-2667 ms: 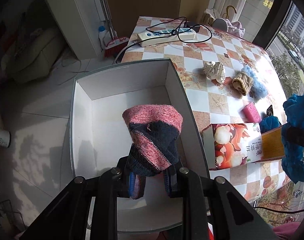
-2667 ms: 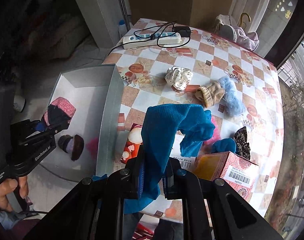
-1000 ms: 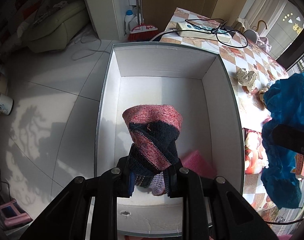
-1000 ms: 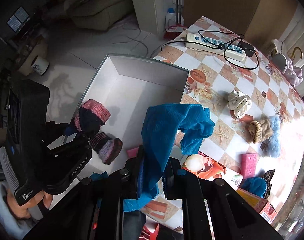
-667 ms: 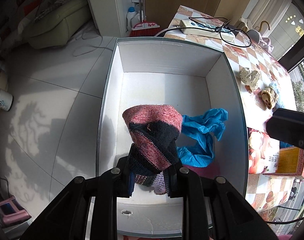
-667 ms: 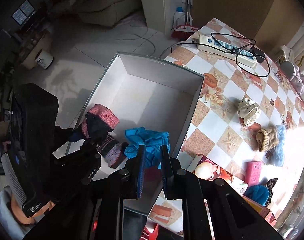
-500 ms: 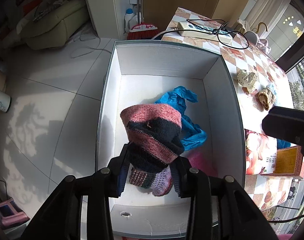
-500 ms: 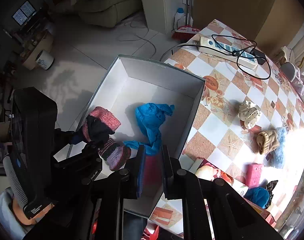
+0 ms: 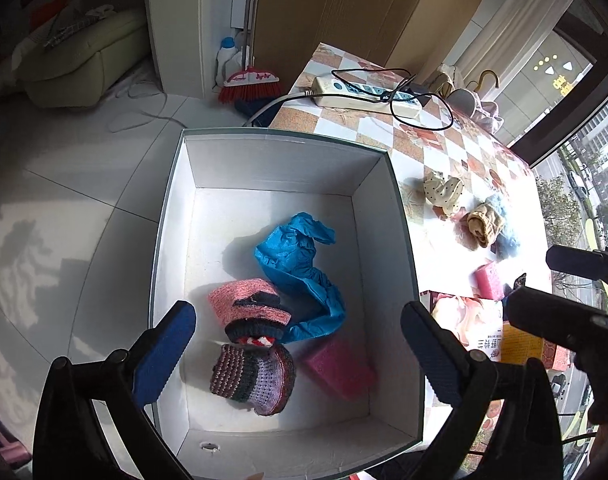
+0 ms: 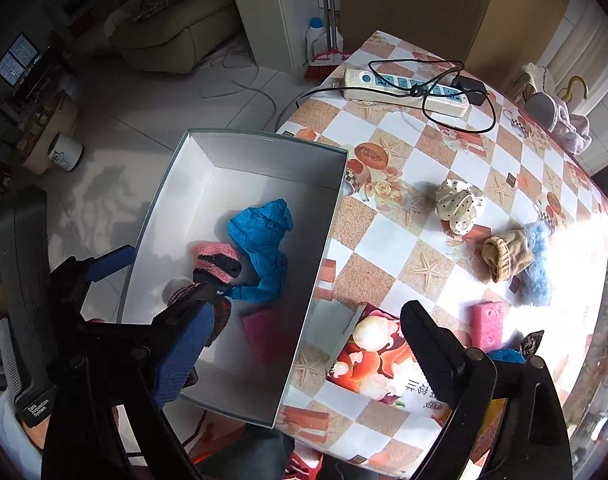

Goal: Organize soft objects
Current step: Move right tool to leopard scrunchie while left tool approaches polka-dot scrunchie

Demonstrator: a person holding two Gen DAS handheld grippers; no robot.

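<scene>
Both soft pieces have dropped since a second ago: the pink-and-navy knit sock (image 9: 250, 310) that the left gripper (image 9: 296, 344) carried and the blue cloth (image 9: 300, 268) that the right gripper (image 10: 304, 344) carried now lie loose on the floor of the white box (image 9: 278, 158). The sock rests against a striped knit piece (image 9: 252, 376), with the blue cloth touching its right side and a pink sponge (image 9: 338, 366) just beside both. Each gripper's jaws are opening, spread wide, with nothing between the pads.

The box sits at the left edge of the table (image 10: 404, 160), which is covered in a checked orange-and-white cloth. On it, well apart from the box, lie a dotted cream cloth (image 10: 460, 204), a tan sock (image 10: 504, 254) touching a pale blue fluffy piece (image 10: 538, 264), and a second pink sponge (image 10: 486, 326). A printed tissue box (image 10: 384, 364) stands just beside the white box's right wall, under the right gripper. A power strip (image 10: 404, 92) with a tangled black cord lies at the far end. Beyond the table are a white tiled floor (image 9: 84, 208), a red broom (image 9: 250, 80) and a pale sofa (image 9: 84, 64).
</scene>
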